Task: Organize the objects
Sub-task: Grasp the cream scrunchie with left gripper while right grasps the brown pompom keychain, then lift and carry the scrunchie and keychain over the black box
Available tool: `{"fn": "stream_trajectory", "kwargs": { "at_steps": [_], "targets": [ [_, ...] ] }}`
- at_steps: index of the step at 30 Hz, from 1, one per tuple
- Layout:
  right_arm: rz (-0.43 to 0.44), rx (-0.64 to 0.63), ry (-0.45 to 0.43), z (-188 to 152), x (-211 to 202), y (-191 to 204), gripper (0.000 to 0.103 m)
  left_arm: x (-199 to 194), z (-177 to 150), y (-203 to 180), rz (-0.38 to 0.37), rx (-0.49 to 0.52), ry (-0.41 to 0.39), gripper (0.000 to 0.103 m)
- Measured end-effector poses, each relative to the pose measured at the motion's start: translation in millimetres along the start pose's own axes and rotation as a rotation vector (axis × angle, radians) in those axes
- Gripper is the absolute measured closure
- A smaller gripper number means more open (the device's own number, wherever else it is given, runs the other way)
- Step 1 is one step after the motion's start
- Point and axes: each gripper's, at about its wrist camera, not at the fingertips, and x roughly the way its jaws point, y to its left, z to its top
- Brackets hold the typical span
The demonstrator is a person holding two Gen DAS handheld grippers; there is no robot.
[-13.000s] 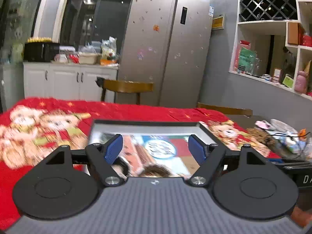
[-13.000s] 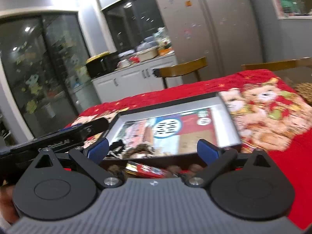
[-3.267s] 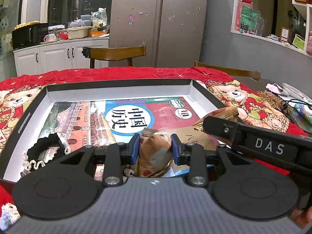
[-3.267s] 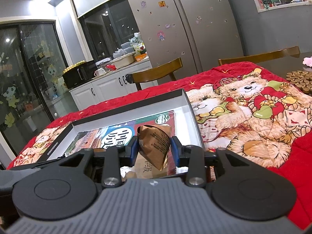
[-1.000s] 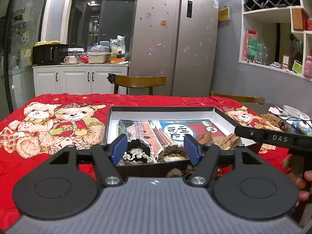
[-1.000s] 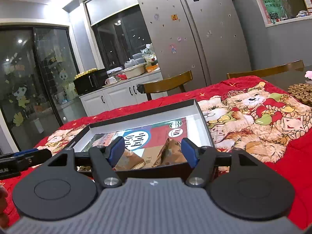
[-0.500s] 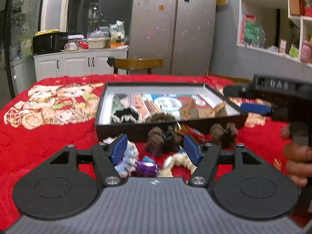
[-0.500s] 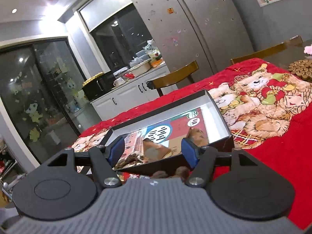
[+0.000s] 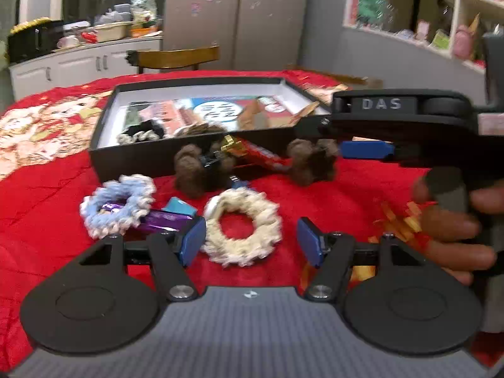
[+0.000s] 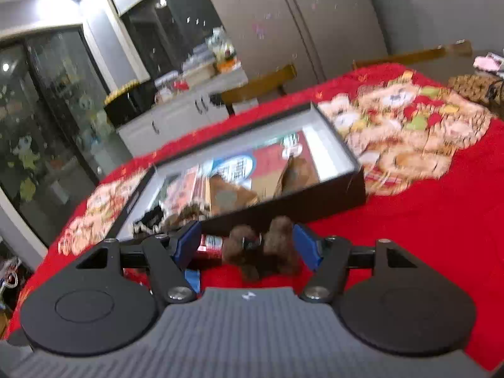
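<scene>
**Both grippers low over the loose items in front of the box**

The cream crocheted ring-shaped scrunchie lies on the red bear-print blanket, in front of the shallow black cardboard box with a white lining. The left gripper stands with its jaws apart around the scrunchie's near edge — the blue pads do not press on it. Just left of it lie a pale-blue crocheted scrunchie and a purple foil-wrapped bar. Against the box's front wall lie two brown fuzzy hair ties and a red foil-wrapped snack bar.

The right gripper is also spread, its jaws to either side of a brown fuzzy hair tie without squeezing it.

A second ago both cameras looked level across the box; now they tilt down, so the scattered pieces before the box fill the view. Three seconds back each gripper clamped a brown paper packet; those packets now lie inside the box on a printed book cover.

The right tool's side, seen from the left camera, reads "DAS"; the cover's writing is too blurred to read.
</scene>
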Motion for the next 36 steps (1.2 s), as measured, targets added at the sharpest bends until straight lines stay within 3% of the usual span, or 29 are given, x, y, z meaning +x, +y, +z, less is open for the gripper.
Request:
{"fn": "stream_trajectory", "kwargs": {
  "at_steps": [2,5,10,13,16,21,23,26,36],
  "targets": [
    [-0.02,-0.03,0.016,-2.1,3.7,2.0,0.026,8.3,-0.4,1.1,0.032,0.011,0.027,0.032],
    [-0.053,-0.071,0.021,-4.6,9.2,4.6,0.026,13.6,1.5,5.4,0.021,0.007,0.029,0.024],
    [-0.057,-0.06,0.063,-9.6,20.8,0.1,0.027,16.3,3.7,10.7,0.007,-0.007,0.025,0.024],
    [-0.074,-0.1,0.044,-13.0,20.9,5.2,0.028,16.7,3.4,7.2,0.014,0.01,0.022,0.03],
    [-0.101,-0.139,0.029,-17.6,21.4,10.4,0.03,15.0,2.9,5.6,0.005,0.019,0.012,0.046],
    [-0.09,-0.134,0.016,-17.7,20.8,9.4,0.049,16.8,4.7,9.0,0.0,0.005,0.001,0.069],
    [-0.102,-0.13,0.014,-17.4,21.2,9.2,0.057,16.6,5.0,11.2,-0.004,-0.005,-0.002,0.071],
    [-0.105,-0.124,0.011,-16.6,21.2,8.8,0.06,16.2,5.3,10.7,-0.001,-0.003,-0.008,0.073],
    [-0.116,-0.127,-0.021,-17.2,15.7,10.2,0.062,10.5,4.7,9.4,0.005,0.001,-0.031,0.075]
  ]
}}
